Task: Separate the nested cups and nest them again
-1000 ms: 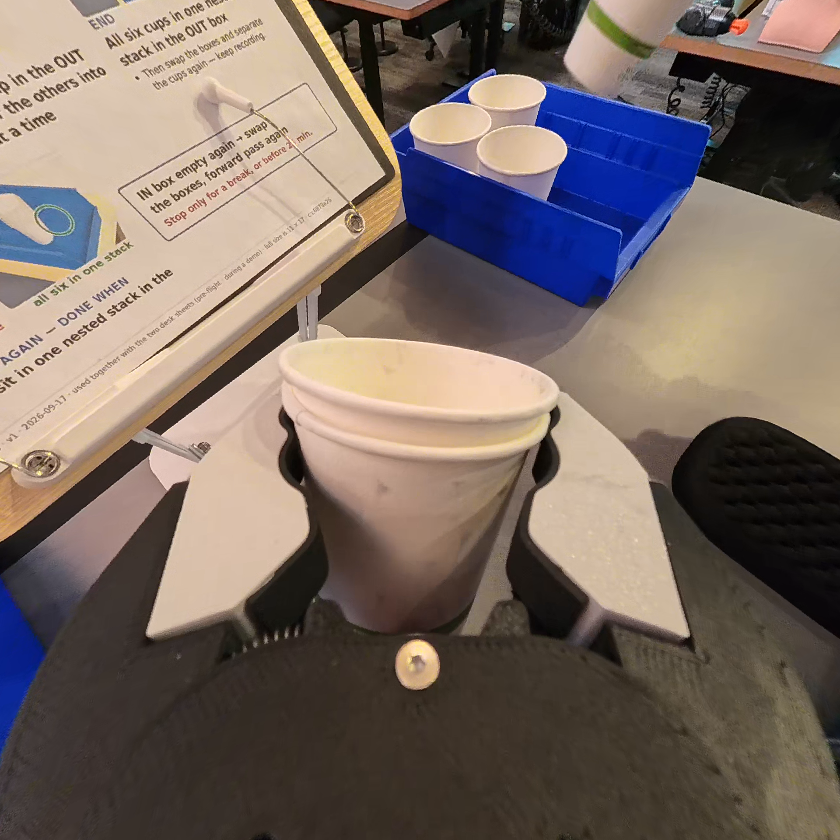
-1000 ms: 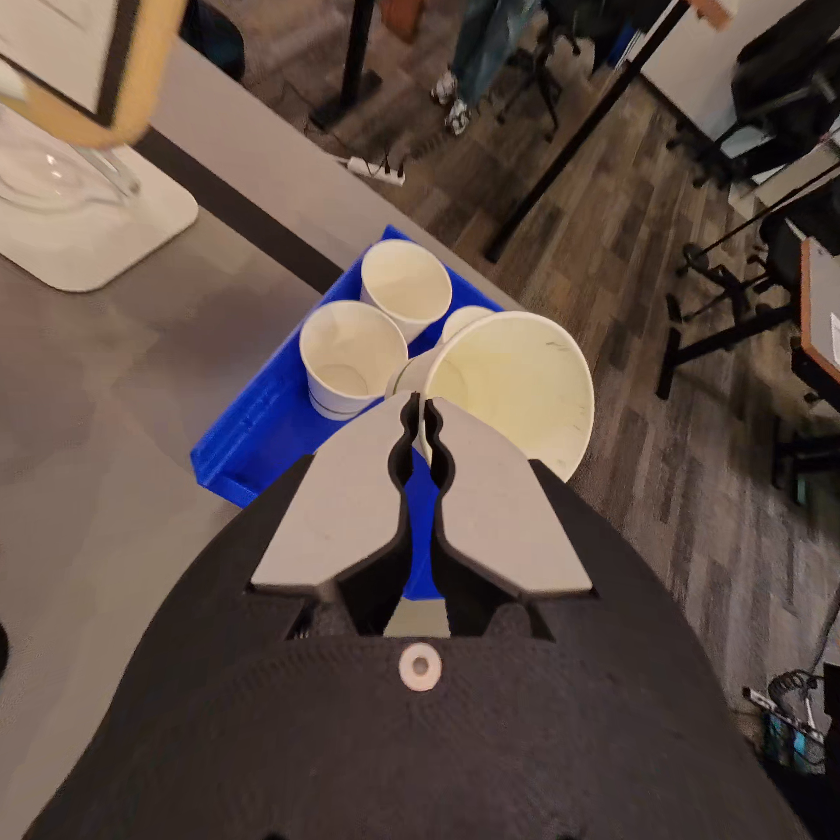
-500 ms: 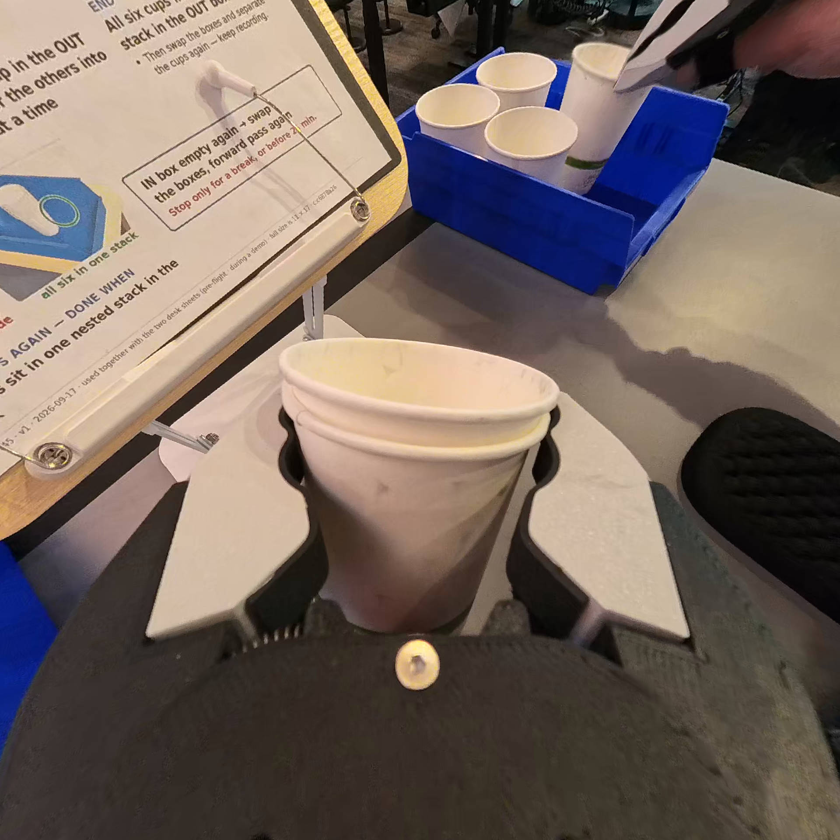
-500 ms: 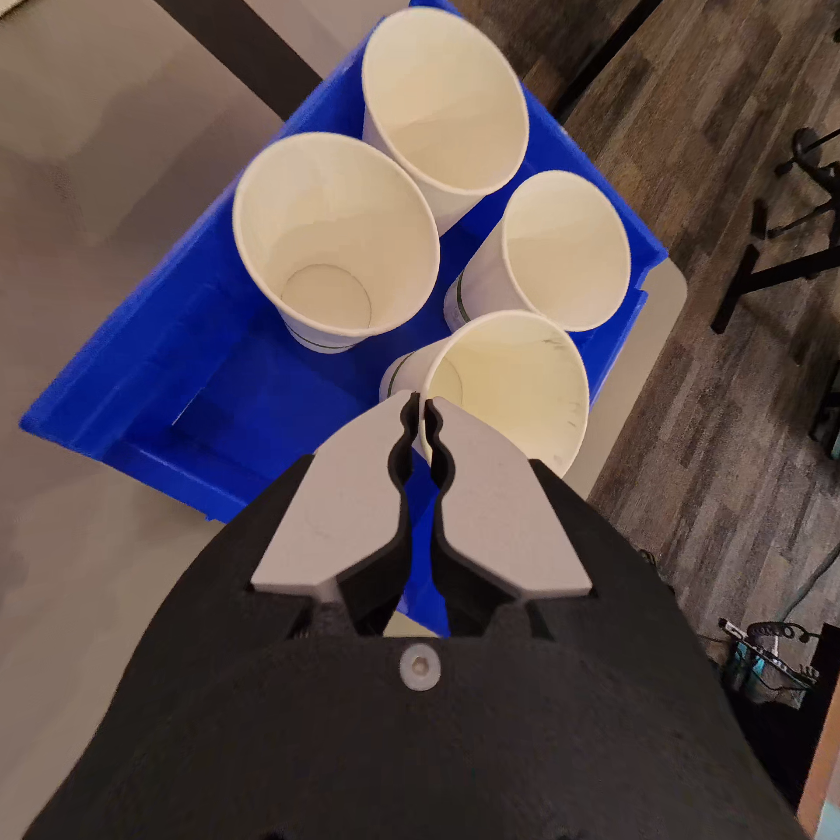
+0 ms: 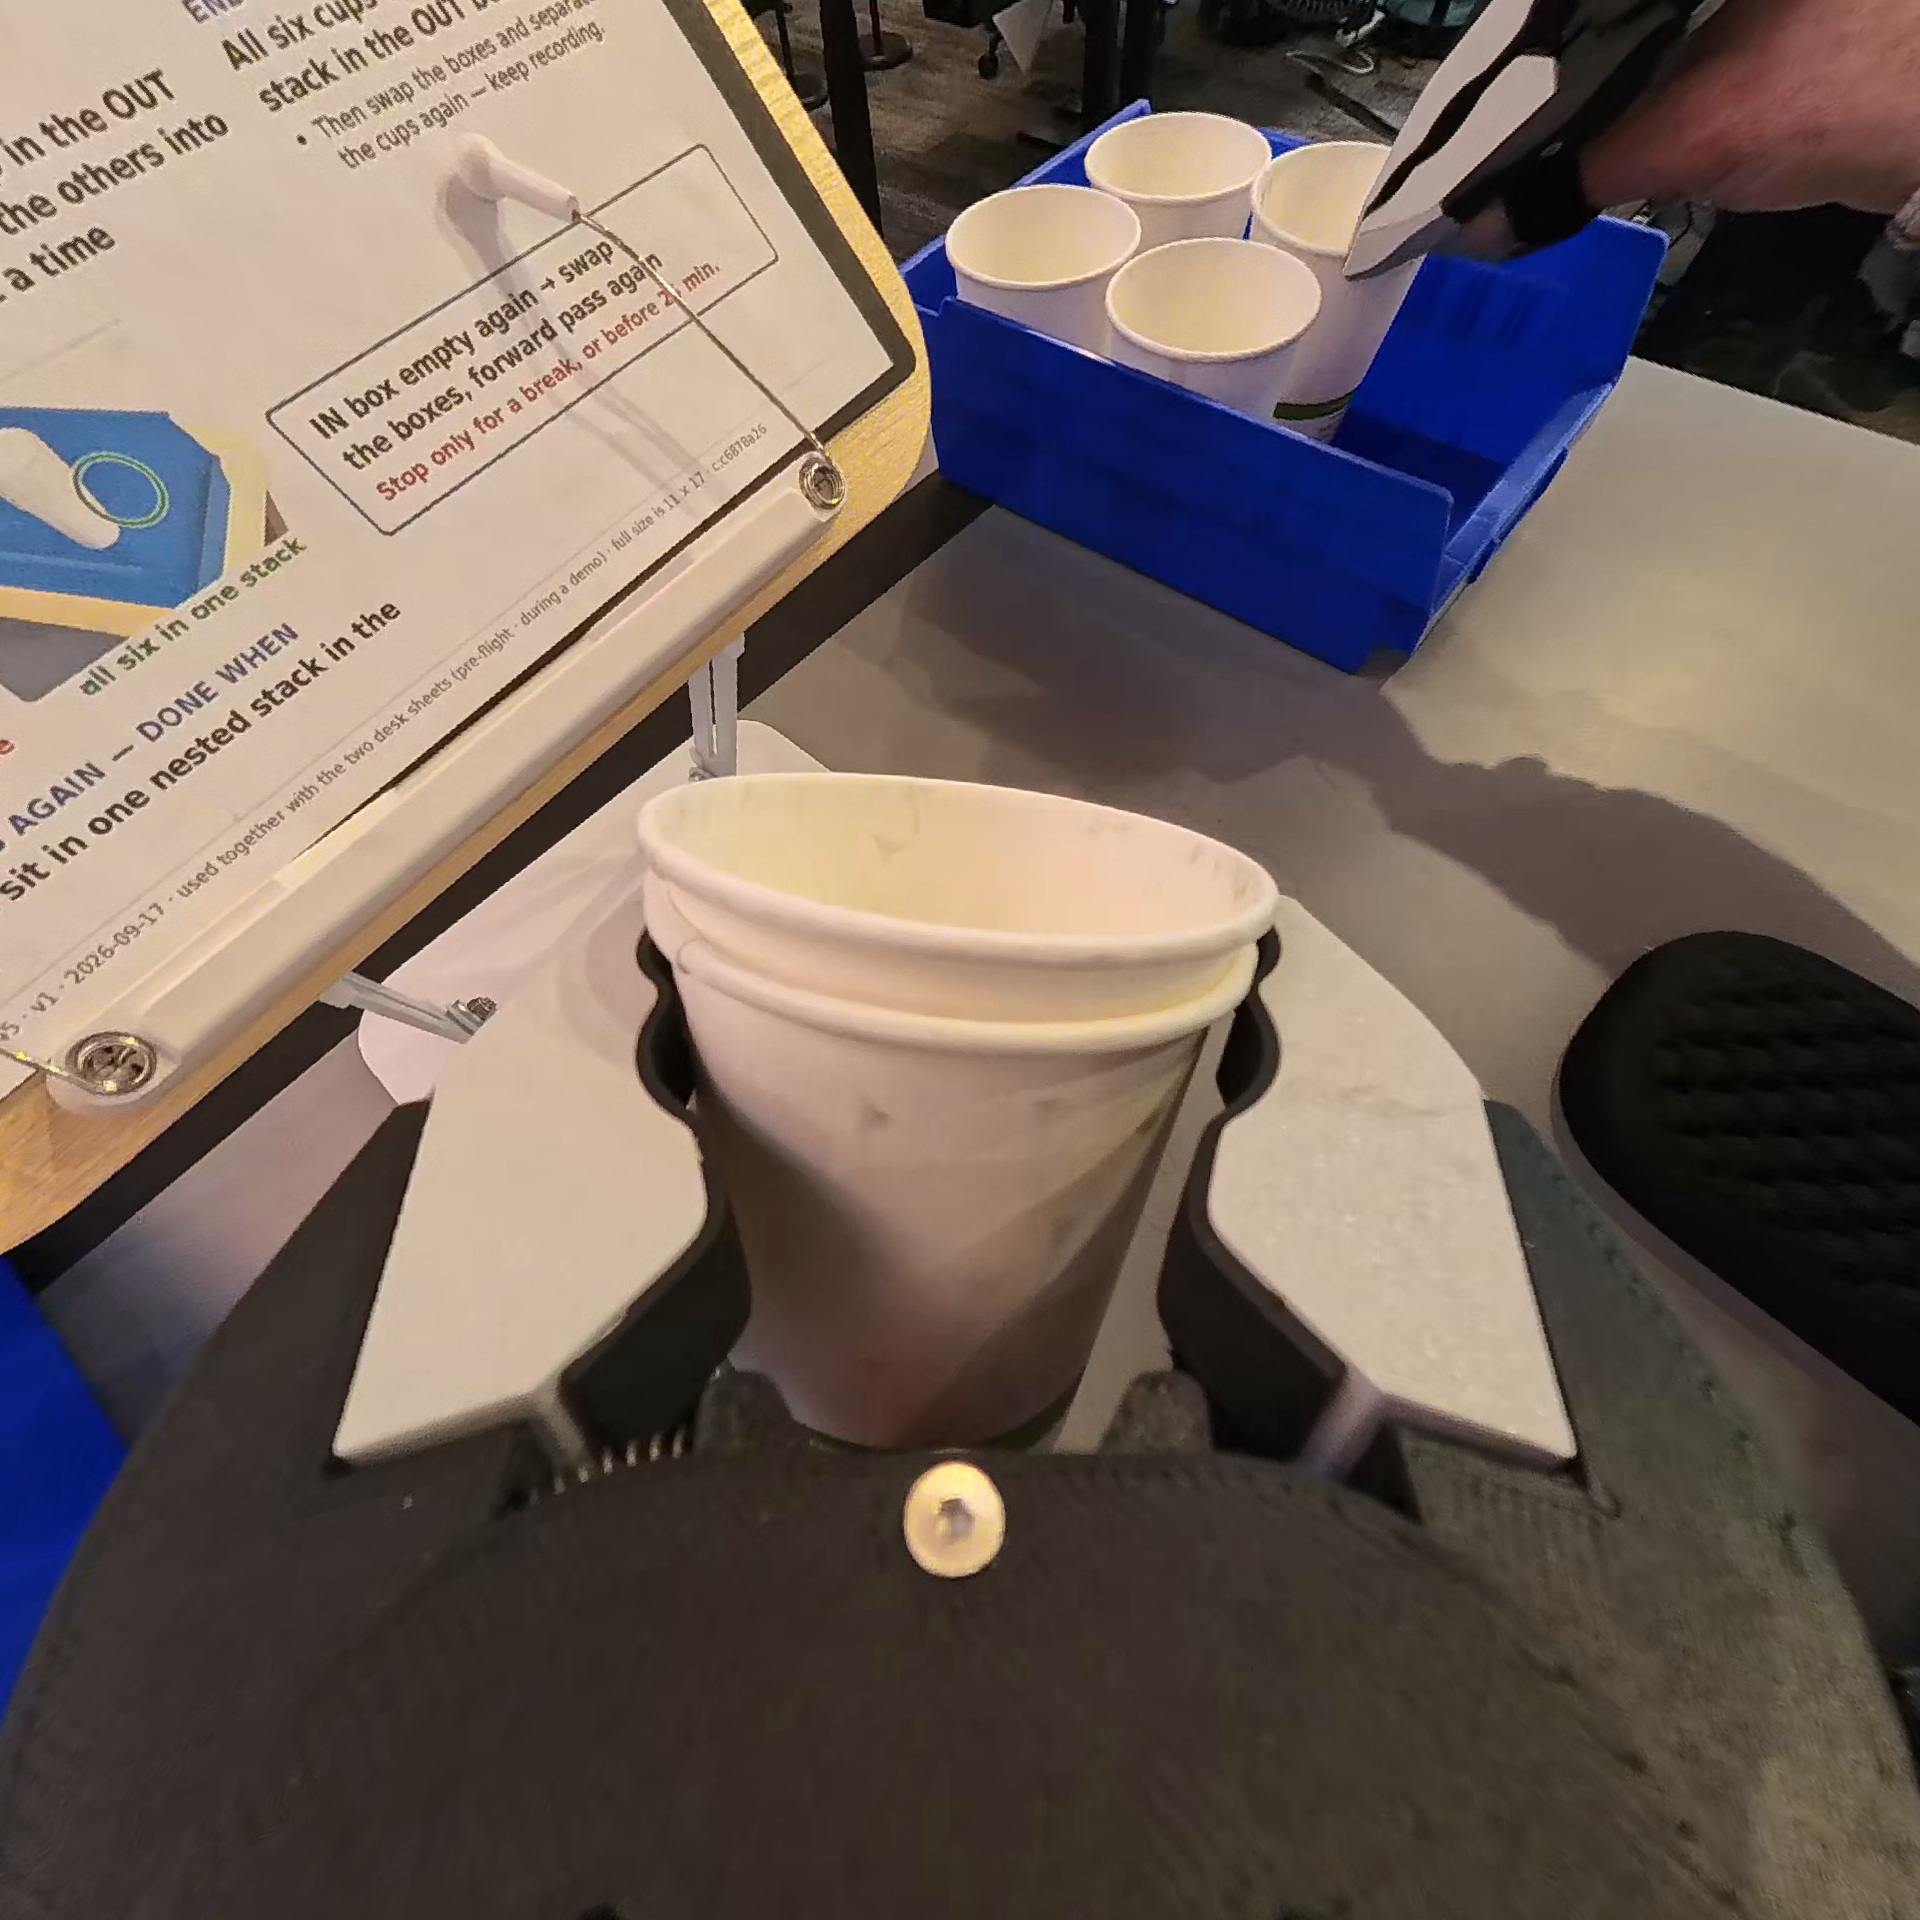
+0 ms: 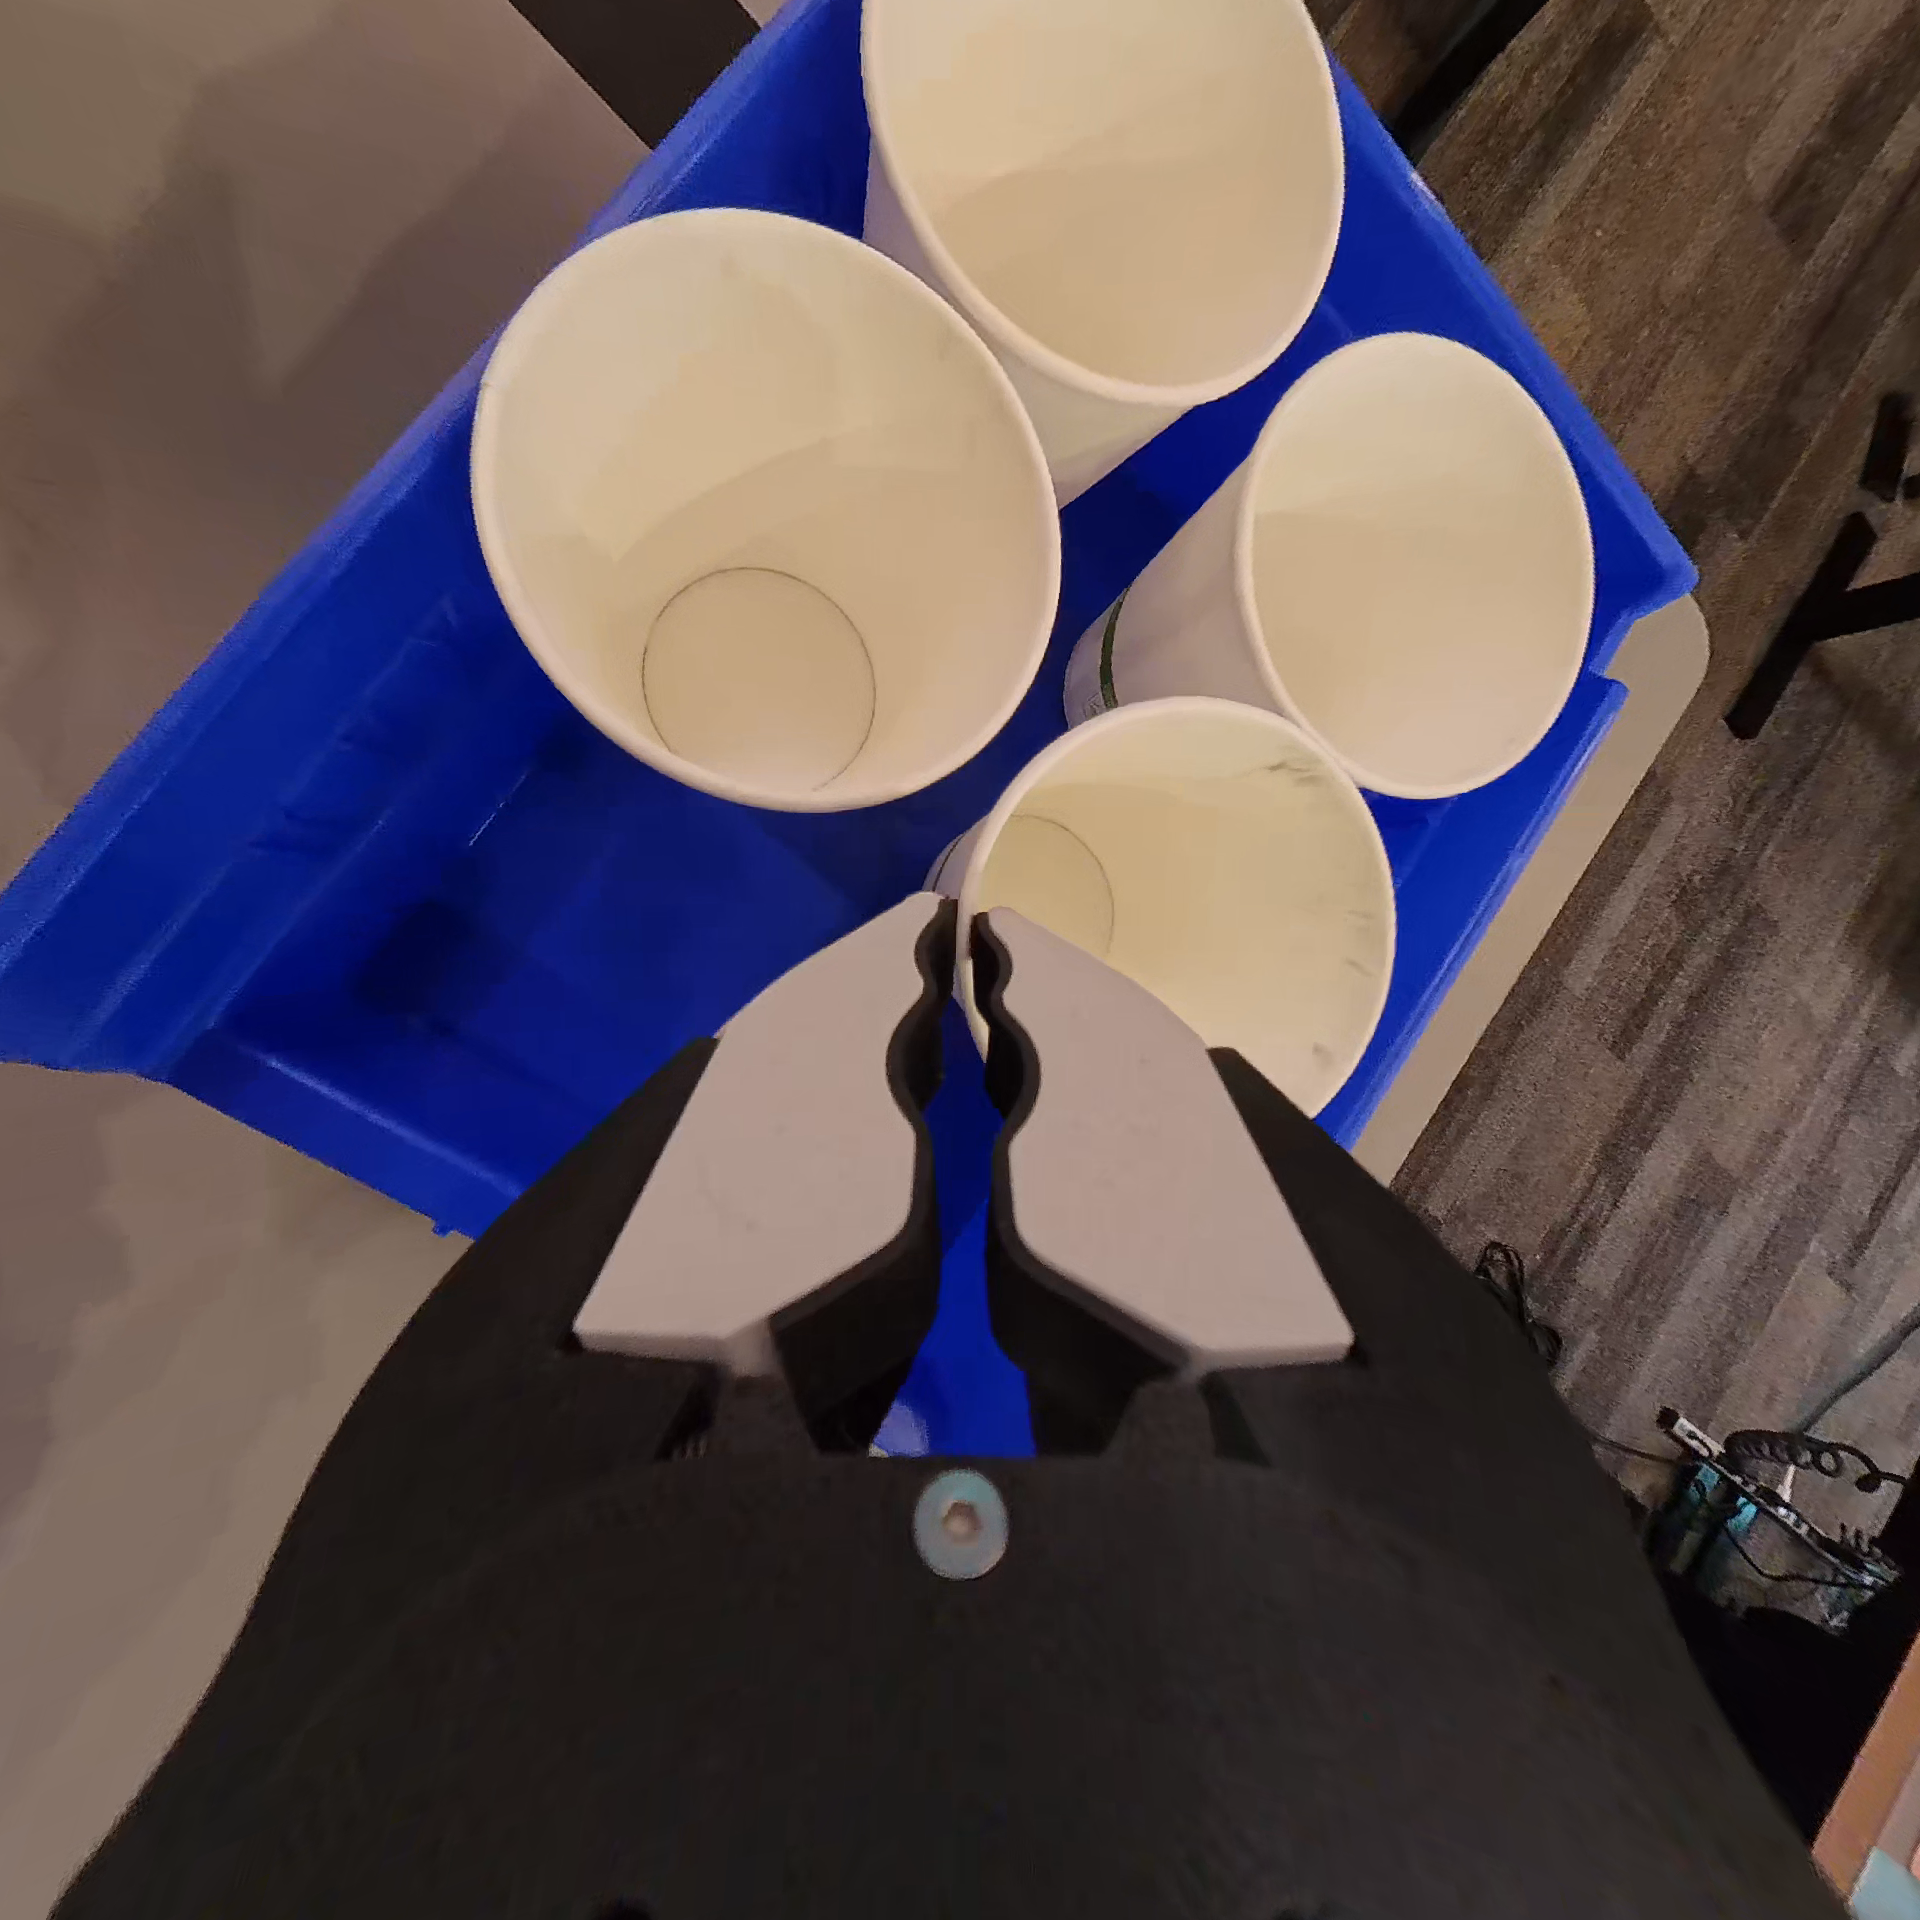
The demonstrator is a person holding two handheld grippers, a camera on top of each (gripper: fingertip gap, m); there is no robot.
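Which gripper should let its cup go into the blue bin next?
Right. The right gripper pinches a cup by its rim, already in the blue bin beside three others. The left gripper holds two nested cups away from the bin.

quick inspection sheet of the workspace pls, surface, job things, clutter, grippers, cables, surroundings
surface: grey table, bare between the stand and the bin.
job's things: blue bin at the table's far edge holds four white paper cups, all upright; a nested stack of two cups is away from the bin.
clutter: instruction sheet on a wooden stand; black mesh object at the right edge.
grippers: left gripper clamps the nested stack at both sides; right gripper pinches the wall of the nearest cup in the bin, one finger inside, one outside.
cables: coiled cables on the floor, off the table.
surroundings: wood-look floor, other desks behind.
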